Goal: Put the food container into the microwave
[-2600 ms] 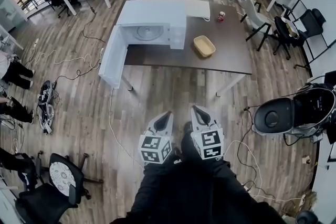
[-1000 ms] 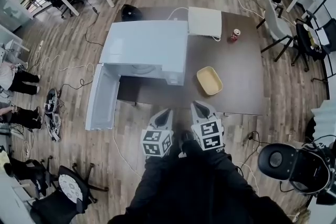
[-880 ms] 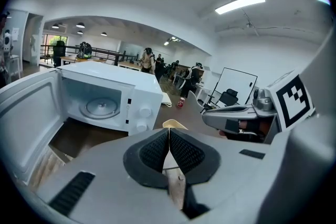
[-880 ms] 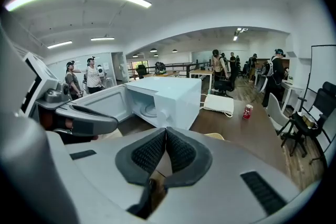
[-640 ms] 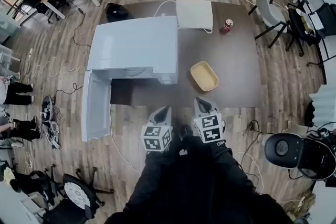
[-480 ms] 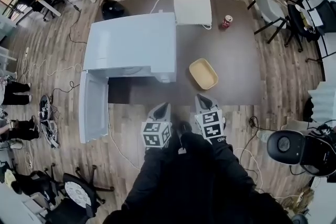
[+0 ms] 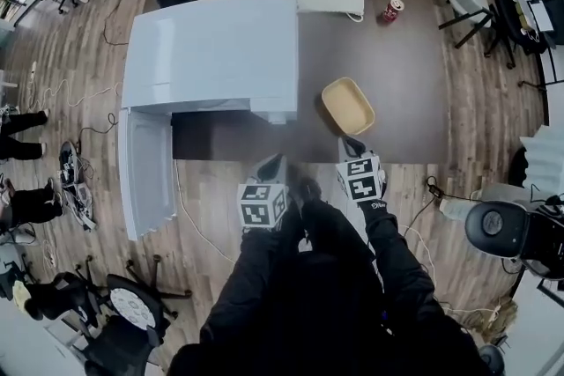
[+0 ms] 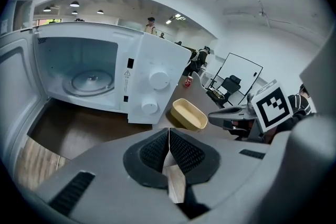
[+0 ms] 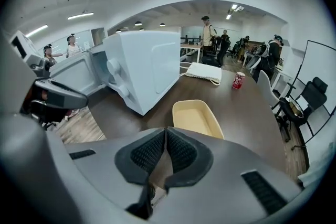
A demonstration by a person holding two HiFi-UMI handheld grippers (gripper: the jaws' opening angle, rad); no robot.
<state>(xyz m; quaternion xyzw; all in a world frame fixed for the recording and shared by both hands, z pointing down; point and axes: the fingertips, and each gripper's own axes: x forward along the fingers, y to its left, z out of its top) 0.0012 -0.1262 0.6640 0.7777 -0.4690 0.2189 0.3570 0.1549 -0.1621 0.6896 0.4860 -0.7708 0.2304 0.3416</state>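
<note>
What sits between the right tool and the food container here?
Nothing: only a short strip of bare table separates the right tool from the food container, shown in the head view.

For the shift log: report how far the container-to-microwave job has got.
Done: the microwave door stands open, and the turntable is bare. In hand: nothing; the left gripper and right gripper are both shut and empty, the right one nearest the food container. Left: grasp the container, which sits on the table beside the microwave, and set it inside.
</note>
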